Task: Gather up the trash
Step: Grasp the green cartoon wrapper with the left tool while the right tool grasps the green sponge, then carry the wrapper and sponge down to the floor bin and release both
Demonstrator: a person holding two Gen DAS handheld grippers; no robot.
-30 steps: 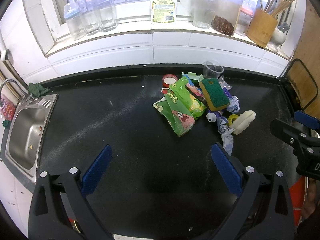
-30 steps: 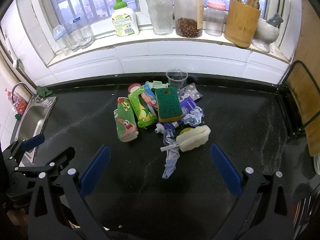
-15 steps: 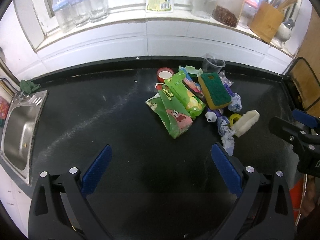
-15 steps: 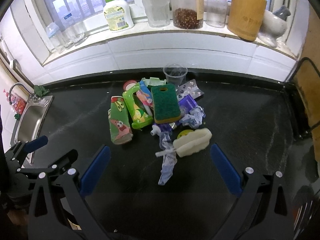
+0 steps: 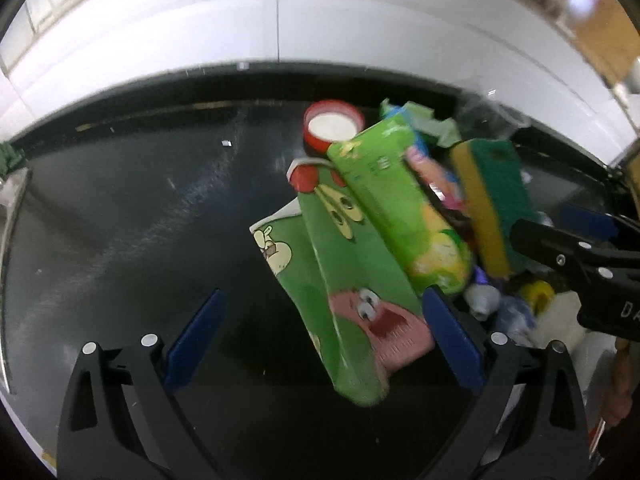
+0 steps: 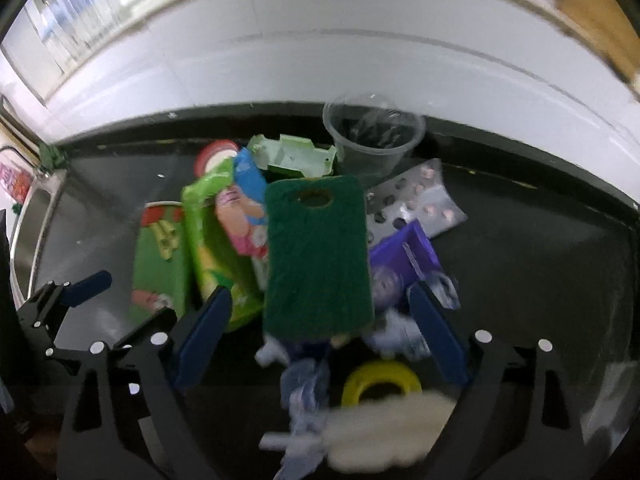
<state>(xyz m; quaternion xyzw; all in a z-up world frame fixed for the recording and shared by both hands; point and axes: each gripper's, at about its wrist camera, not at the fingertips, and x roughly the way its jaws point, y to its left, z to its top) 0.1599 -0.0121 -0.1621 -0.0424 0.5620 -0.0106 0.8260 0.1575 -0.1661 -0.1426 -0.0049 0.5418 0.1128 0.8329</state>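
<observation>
- While my right gripper (image 6: 316, 328) narrows its jaws astride the green sponge (image 6: 318, 256), pads not touching, trash heaps mid-counter (image 6: 540, 272).
- My left gripper (image 5: 320, 340) spread wide, nothing pinched; green wrapper (image 5: 352, 300) betw. fingers, ready for pickup.

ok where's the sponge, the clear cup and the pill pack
sponge (image 6: 318, 256): right wrist view, middle of its green top
clear cup (image 6: 374, 142): right wrist view, its front wall
pill pack (image 6: 424, 200): right wrist view, middle of the foil

Home kitchen: black countertop (image 5: 132, 216), white-tiled wall (image 6: 320, 68).
</observation>
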